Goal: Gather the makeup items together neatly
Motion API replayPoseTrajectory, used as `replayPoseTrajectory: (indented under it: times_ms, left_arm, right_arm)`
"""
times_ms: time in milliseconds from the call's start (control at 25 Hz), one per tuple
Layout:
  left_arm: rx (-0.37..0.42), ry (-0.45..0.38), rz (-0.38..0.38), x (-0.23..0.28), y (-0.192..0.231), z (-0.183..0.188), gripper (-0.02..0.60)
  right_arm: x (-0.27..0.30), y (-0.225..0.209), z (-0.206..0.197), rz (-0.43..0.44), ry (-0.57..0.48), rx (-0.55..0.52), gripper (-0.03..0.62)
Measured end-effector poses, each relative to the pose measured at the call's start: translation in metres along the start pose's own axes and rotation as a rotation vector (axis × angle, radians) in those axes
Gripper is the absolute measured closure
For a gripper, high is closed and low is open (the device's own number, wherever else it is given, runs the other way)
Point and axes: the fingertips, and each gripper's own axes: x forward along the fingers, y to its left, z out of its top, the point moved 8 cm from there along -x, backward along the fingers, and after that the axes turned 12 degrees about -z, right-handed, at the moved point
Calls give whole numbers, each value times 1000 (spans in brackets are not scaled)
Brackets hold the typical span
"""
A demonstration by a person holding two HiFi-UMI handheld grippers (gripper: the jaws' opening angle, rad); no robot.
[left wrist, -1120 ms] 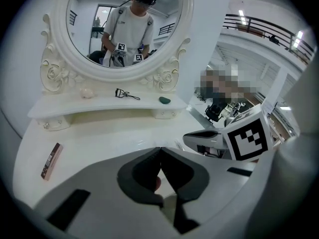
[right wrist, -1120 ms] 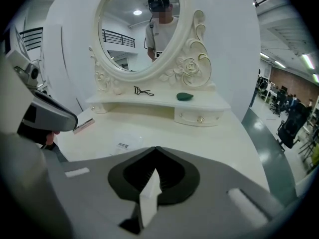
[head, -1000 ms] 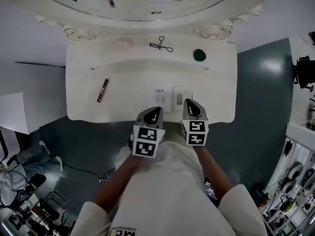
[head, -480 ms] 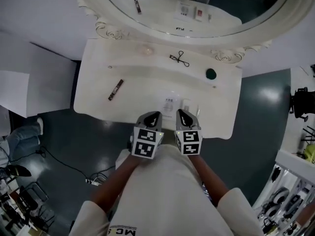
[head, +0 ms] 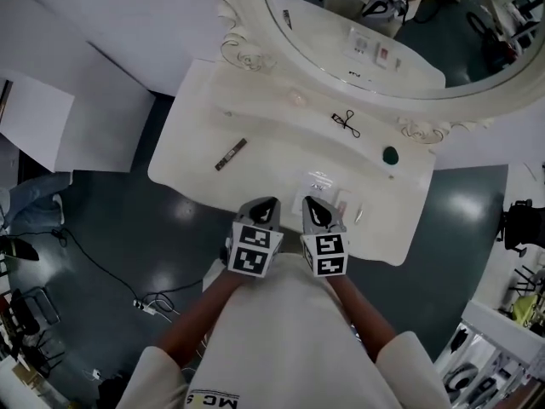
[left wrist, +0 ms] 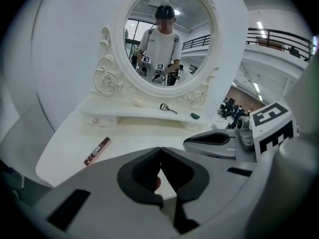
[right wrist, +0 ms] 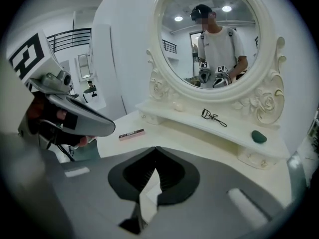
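Observation:
On the white vanity table (head: 192, 164) lie a slim maroon stick (head: 230, 154), a black eyelash curler (head: 346, 123), a dark green sponge (head: 390, 155), a pale pink puff (head: 295, 98) and flat white packets (head: 320, 182). My left gripper (head: 265, 203) and right gripper (head: 313, 203) hover side by side at the table's front edge, both shut and empty. In the left gripper view the shut gripper (left wrist: 160, 149) points at the table, with the stick (left wrist: 96, 151) to its left. From the right gripper view, its gripper (right wrist: 156, 149) faces the curler (right wrist: 214, 117) and sponge (right wrist: 258, 136).
A large oval mirror (head: 375, 24) in an ornate white frame stands at the table's back, above a raised shelf (head: 281, 113). Dark floor with cables (head: 145, 301) surrounds the table. A white wall (head: 94, 49) lies to the left.
The head view has swung, so the table now sits diagonally and further right. Both grippers stay shut near the front edge, the right one drawn closer to the left.

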Motion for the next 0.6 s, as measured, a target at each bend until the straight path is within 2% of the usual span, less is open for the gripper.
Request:
replayPoseTrajectory:
  times_ms: [600]
  left_arm:
    - [-41, -74, 72, -50, 57, -15, 571]
  right_arm:
    - [23, 64, 26, 110, -33, -70, 591]
